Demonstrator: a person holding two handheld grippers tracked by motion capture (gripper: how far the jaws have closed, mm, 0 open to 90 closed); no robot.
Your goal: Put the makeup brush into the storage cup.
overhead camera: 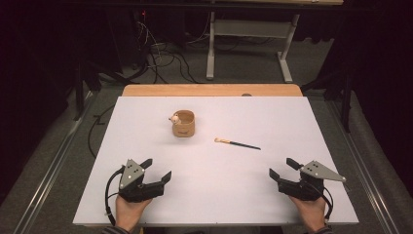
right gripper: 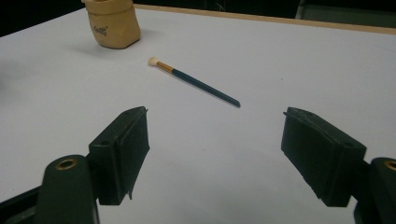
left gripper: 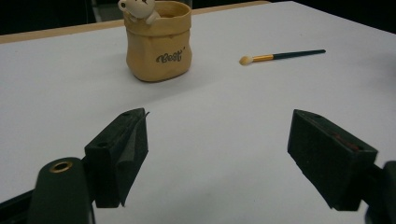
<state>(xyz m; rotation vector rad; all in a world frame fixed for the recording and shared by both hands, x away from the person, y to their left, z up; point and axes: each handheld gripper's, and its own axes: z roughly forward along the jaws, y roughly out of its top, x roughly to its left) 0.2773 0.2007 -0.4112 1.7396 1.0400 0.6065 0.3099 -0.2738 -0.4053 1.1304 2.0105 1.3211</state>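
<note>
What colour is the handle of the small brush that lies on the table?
The brush has a dark teal handle behind a gold band; the right gripper view shows it best.

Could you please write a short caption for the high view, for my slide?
Two open claws, left and right, rest near the table's front edge; a tan pot and small brush lie beyond.

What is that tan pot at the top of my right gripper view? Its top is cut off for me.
Observer: The tan pot is shaped like a little sack, and a small bear figure peeks over its rim.
Operator: Cute! And where is the other claw?
Observer: The left claw is held low near the front left corner of the table, jaws wide open with nothing between them.
</note>
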